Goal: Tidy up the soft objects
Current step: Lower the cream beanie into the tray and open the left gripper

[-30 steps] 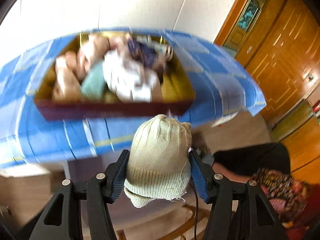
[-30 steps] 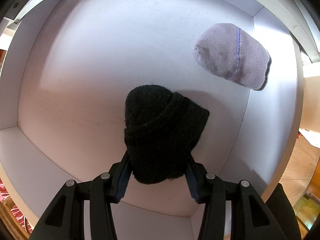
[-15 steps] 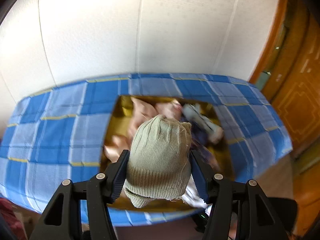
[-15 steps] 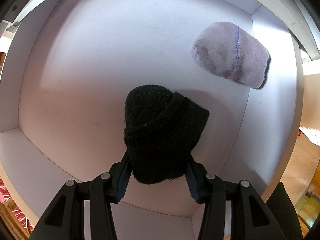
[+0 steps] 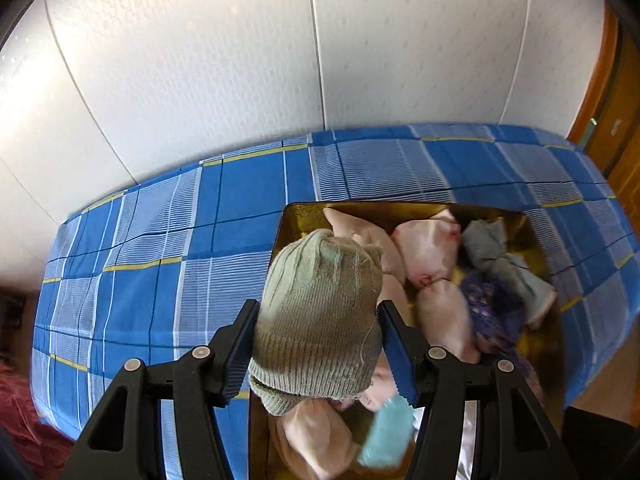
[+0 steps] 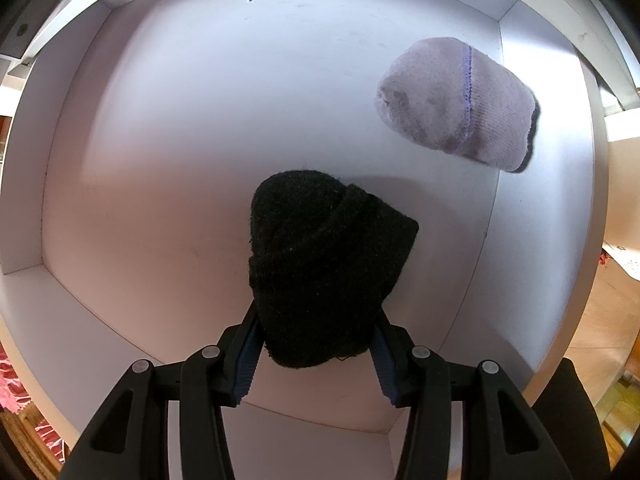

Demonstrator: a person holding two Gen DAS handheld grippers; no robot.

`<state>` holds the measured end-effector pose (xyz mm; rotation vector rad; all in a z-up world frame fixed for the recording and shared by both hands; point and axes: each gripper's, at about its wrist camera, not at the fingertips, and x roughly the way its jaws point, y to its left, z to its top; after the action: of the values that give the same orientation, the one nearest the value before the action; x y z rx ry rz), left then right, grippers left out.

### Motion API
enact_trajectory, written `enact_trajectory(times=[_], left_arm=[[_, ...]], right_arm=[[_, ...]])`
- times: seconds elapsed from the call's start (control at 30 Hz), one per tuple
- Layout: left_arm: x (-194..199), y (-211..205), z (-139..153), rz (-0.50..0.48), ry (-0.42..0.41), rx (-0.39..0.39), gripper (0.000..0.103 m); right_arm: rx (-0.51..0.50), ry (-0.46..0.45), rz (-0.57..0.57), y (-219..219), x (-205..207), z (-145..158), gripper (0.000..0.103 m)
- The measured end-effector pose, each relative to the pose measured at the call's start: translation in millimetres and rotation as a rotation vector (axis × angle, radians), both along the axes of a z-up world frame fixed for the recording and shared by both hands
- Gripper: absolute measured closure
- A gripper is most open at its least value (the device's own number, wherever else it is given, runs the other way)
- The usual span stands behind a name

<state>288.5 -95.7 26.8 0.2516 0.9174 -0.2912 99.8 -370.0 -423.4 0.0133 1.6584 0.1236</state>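
My left gripper (image 5: 316, 344) is shut on a rolled sage-green knit sock (image 5: 320, 312), held above a gold-lined box (image 5: 296, 216) that holds several rolled socks, pink (image 5: 428, 248), grey-green (image 5: 500, 264) and dark blue patterned (image 5: 492, 312). My right gripper (image 6: 314, 352) is shut on a rolled black sock (image 6: 324, 264), held inside a white drawer (image 6: 200, 120). A rolled pale lilac sock (image 6: 452, 108) lies in the drawer's far right corner, apart from the black one.
The box sits on a table under a blue checked cloth (image 5: 160, 260), against a white panelled wall (image 5: 240, 60). A wooden door (image 5: 616, 92) is at the right. The drawer's white walls (image 6: 24, 216) surround the right gripper.
The left gripper has swung with the green sock from below the table edge to over the box, looking down into it. The right gripper and black sock have hardly moved.
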Motion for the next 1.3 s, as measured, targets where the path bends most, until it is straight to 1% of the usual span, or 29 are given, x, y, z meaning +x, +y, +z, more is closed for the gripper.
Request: enact_trajectory(times=[0.2,0.5,0.77,0.9,1.03,1.07,1.13,1.17,1.2,1.27,1.3], left_arm=[[25.5,-6.8,-19.8,0.021,0.01,0.047,0.043],[46.7,-12.8,-34.5,0.034,-0.004,0.13,0.043],[50.2,-15.6,-38.4,0.03,-0.008,0.126,0.042],[46.8,-11.4,-31.7,0.039,-0.029,0.103,0.041],[37.0,-5.4,-16.8,0.042,-0.079,0.086,0.041],[34.6,-2.3,-11.8,0.047,-0.089,0.076,0.043],[32.3,1.1,-7.2,0.053,-0.088,0.068,0.055],[31.7,1.9,-7.8,0.054,-0.082,0.079,0.064],[31.5,2.2,-9.5,0.055,-0.074,0.094,0.068],[30.2,2.9,-16.7,0.057,-0.057,0.128,0.069],[30.3,3.1,-18.6,0.062,-0.055,0.13,0.071]], right_arm=[[0.007,0.003,-0.008,-6.0,4.5,0.2,0.054],[0.01,-0.001,-0.005,-10.0,7.3,-1.1,0.053],[0.013,-0.003,-0.006,-13.4,6.8,-2.6,0.053],[0.013,-0.002,-0.005,-13.2,7.0,-2.5,0.053],[0.012,-0.002,-0.003,-12.5,6.8,-2.2,0.053],[0.012,-0.003,-0.003,-13.2,6.6,-2.4,0.053],[0.012,-0.003,-0.002,-13.1,6.5,-2.2,0.053],[0.012,-0.003,-0.002,-13.9,6.4,-2.4,0.053],[0.012,-0.003,-0.003,-14.2,6.5,-2.6,0.053],[0.012,-0.003,-0.004,-14.3,6.5,-2.7,0.053],[0.012,-0.003,-0.005,-14.2,6.4,-2.6,0.053]])
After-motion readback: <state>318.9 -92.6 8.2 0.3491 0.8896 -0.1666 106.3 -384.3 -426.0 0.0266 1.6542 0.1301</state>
